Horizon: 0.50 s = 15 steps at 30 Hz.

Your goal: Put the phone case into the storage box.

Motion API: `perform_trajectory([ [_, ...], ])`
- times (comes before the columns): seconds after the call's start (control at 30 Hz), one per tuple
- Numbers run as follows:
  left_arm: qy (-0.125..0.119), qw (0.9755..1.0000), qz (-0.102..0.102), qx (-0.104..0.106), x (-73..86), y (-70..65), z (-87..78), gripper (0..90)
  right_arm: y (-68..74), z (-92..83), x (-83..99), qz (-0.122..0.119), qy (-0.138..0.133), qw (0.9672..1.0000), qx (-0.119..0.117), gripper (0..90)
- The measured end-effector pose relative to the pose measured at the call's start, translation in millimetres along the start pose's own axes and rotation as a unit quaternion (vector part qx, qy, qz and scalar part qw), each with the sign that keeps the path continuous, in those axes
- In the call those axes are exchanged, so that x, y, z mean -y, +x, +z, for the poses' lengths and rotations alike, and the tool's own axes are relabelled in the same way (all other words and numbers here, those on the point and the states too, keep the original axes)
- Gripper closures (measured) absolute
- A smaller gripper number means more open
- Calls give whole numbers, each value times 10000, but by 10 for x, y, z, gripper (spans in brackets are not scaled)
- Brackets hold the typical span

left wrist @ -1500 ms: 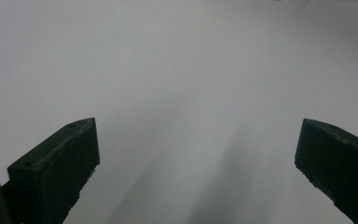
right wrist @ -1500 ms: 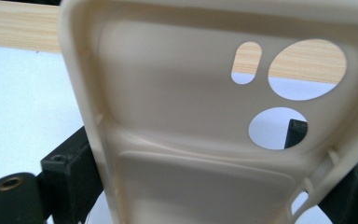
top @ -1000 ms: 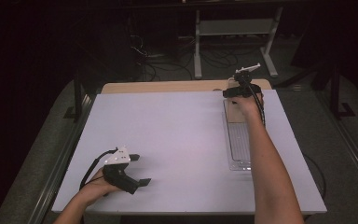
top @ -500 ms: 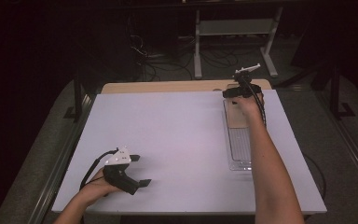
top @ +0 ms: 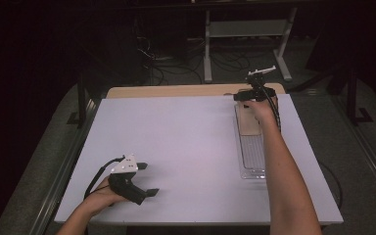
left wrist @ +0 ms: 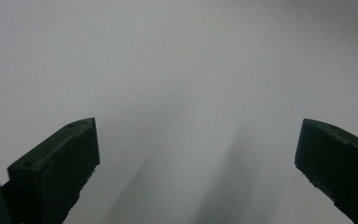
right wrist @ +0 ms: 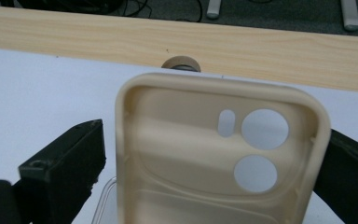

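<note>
Phone case [right wrist: 219, 158] — beige, two round cutouts — between right gripper [right wrist: 214, 177] jaws; left gripper [left wrist: 196, 154] wide.

I count two hand-held grippers: the left hand-held gripper [top: 149, 178] and the right hand-held gripper [top: 240, 96]. One beige phone case [right wrist: 221, 154] shows between the right one's jaws. One clear tray [top: 252, 159] lies on one bench [top: 186, 147]. The case has two round holes and one small slot. Two forearms reach in.
</note>
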<state>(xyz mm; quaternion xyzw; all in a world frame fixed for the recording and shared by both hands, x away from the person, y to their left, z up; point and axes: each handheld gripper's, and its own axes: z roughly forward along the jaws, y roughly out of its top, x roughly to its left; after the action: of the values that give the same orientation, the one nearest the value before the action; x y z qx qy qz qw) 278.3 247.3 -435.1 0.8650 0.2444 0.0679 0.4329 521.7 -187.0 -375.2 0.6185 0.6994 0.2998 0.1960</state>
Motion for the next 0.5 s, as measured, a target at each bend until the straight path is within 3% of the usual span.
perform_trajectory([
  [0.47, -46, 10000, -16, -10, -2, 1, 2, 0, -17, -203, -2, -61, -203, 9996, -195, 9],
  [0.5, 30, 10000, 64, -27, -3, 12, -9, 0, -19, -222, 1, -87, -228, 9995, -198, 9],
])
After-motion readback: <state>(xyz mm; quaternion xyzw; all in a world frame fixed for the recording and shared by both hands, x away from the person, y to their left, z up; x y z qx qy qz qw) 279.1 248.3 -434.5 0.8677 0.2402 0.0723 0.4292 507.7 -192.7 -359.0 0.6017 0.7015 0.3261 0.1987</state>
